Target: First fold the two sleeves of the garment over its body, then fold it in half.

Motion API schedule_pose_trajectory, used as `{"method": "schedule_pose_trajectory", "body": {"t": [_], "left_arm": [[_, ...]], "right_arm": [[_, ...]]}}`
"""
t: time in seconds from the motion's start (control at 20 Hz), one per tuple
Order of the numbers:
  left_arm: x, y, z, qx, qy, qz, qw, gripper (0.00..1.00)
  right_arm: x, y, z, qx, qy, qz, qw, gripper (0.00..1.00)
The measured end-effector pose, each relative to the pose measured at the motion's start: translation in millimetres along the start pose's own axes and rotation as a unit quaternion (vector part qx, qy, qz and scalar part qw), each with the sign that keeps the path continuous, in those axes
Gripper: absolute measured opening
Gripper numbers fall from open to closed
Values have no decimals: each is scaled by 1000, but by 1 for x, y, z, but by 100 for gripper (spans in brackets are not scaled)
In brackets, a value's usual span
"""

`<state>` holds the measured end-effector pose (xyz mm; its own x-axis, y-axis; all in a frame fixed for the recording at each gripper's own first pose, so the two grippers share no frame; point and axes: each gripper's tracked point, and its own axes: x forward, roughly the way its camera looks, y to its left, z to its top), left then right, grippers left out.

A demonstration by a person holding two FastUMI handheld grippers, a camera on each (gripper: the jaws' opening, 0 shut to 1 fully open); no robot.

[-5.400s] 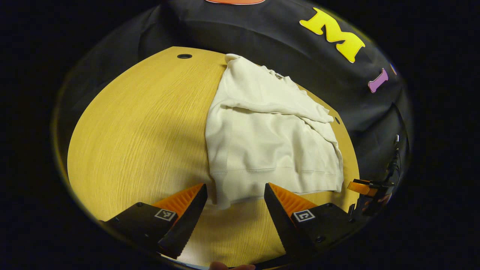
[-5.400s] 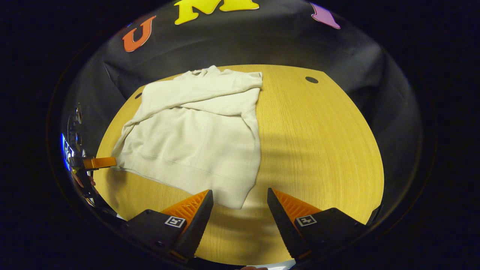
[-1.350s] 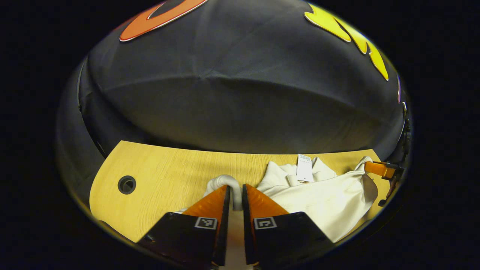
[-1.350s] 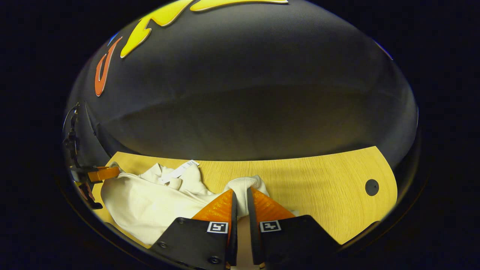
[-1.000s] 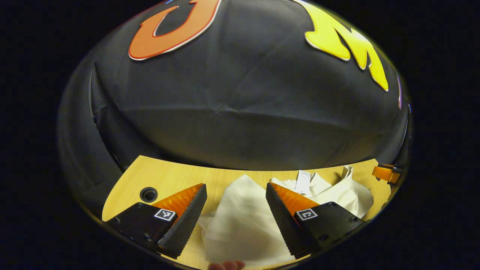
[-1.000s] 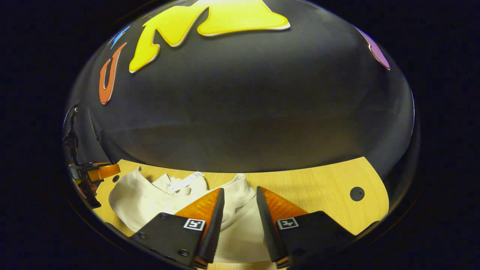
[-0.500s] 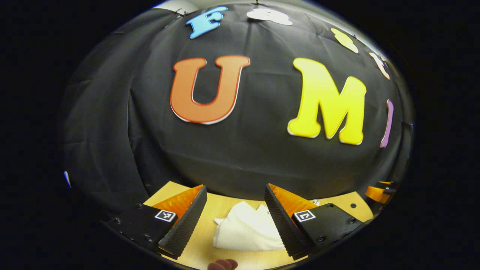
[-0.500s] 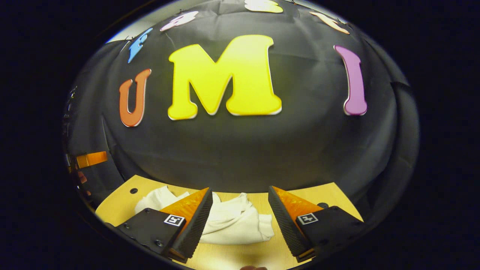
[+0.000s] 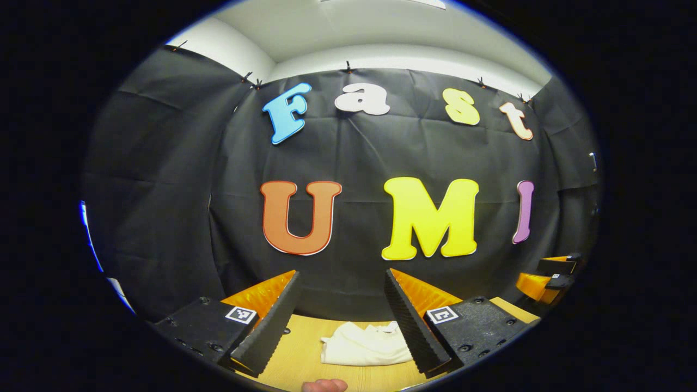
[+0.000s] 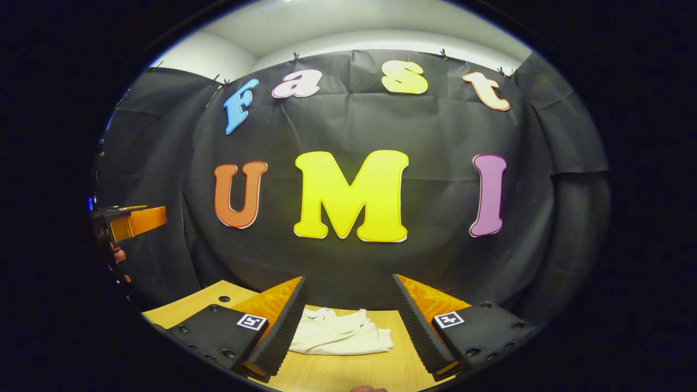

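Left gripper view: left gripper (image 9: pixel 340 296) spread wide, nothing between its fingers (image 9: pixel 267 326), nothing gripped. Garment (image 9: pixel 366 343) lies on the wooden table (image 9: pixel 294 359), low in the gap between the two fingers, beyond the tips and well apart from them. Its right edge runs behind the inner edge of the right-hand finger in this view; no contact visible. Garment looks cream/off-white, folded into a small flat bundle, wider than deep, soft rounded fold on the left edge, some bunched layers on top toward the far side. A fingertip of the person (image 9: pixel 325 385) shows at the bottom edge. The other gripper shows at the right edge, lifted above the table, apart from the garment.

Right gripper view: right gripper (image 10: pixel 348 302) also wide open, empty. Garment (image 10: pixel 340 333) sits on the table (image 10: pixel 354 370) between the fingers (image 10: pixel 280 326), past the tips, closer to the left-hand finger; its left end goes behind that finger's inner edge. Not touching either finger as far as visible. Same cream cloth, compact folded stack, wrinkled top, rounded lump at the right end, a small ridge near the far left. Table has a dark round hole (image 10: pixel 224 299) near the far left corner. The other gripper shows at the left edge, raised, with part of a hand (image 10: pixel 115 256) behind it.

Both cameras point mostly at the black cloth wall (image 10: pixel 348 125); garment sits near the table's far edge by that wall.
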<state>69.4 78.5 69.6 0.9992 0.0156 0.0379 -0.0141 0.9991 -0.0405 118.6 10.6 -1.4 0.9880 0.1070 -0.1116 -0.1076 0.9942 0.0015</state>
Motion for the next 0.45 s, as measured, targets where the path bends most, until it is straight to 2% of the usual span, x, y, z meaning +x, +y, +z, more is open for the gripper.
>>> {"method": "schedule_pose_trajectory", "body": {"t": [0.2,0.45], "left_arm": [[-37,-25,-12,-12,6,-10,1000,98],[-61,-31,-33,-22,22,-15,999,100]], "right_arm": [[-38,12,7,-56,-44,5,997,94],[-66,16,-7,-36,-36,9,999,95]]}}
